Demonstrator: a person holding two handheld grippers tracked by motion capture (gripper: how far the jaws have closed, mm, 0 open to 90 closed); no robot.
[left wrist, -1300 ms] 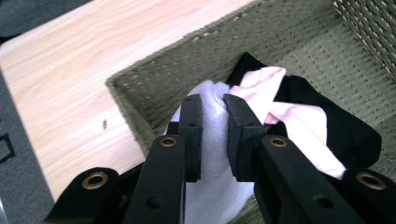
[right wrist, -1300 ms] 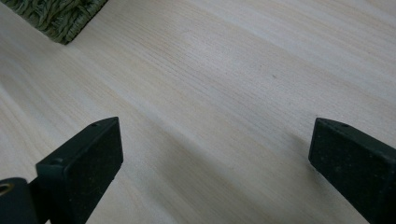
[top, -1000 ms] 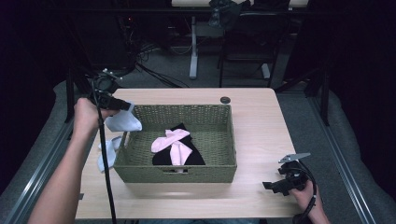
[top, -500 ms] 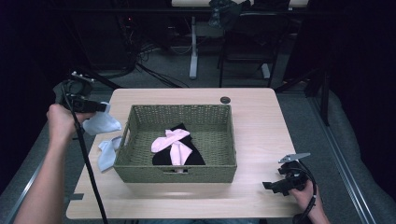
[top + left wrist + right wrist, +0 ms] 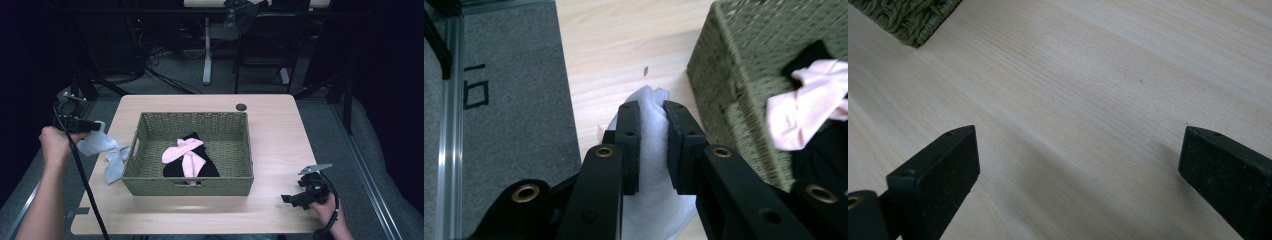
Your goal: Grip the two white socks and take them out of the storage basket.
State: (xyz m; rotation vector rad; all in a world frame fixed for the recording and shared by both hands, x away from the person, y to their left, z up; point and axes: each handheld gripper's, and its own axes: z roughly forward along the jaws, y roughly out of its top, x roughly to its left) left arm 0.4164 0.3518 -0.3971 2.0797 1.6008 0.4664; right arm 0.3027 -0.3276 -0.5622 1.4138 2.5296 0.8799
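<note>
My left gripper sits off the left edge of the table, held up in my left hand, its cable trailing down past my forearm. Its jaws are clenched on a pale blue-white sock; in the left gripper view the white ribbed fabric is pinched between the two black pads and bulges out above and below them. A second pale sock lies on the table just beside the basket's left wall, and it appears to touch the one I hold, though I cannot tell for sure.

The woven green basket stands in the middle of the table. Inside it a pink sock lies crumpled on top of a black garment; the left gripper view catches the basket's wall with the pink cloth and the dark fabric behind it. A small dark round disc sits on the table beyond the basket's far rim.

My right gripper rests low near the front right corner of the table, in my right hand, well apart from the basket. Its jaws stand wide apart with nothing between them; the right gripper view shows bare pale wood under them and a corner of the basket at top left
</note>
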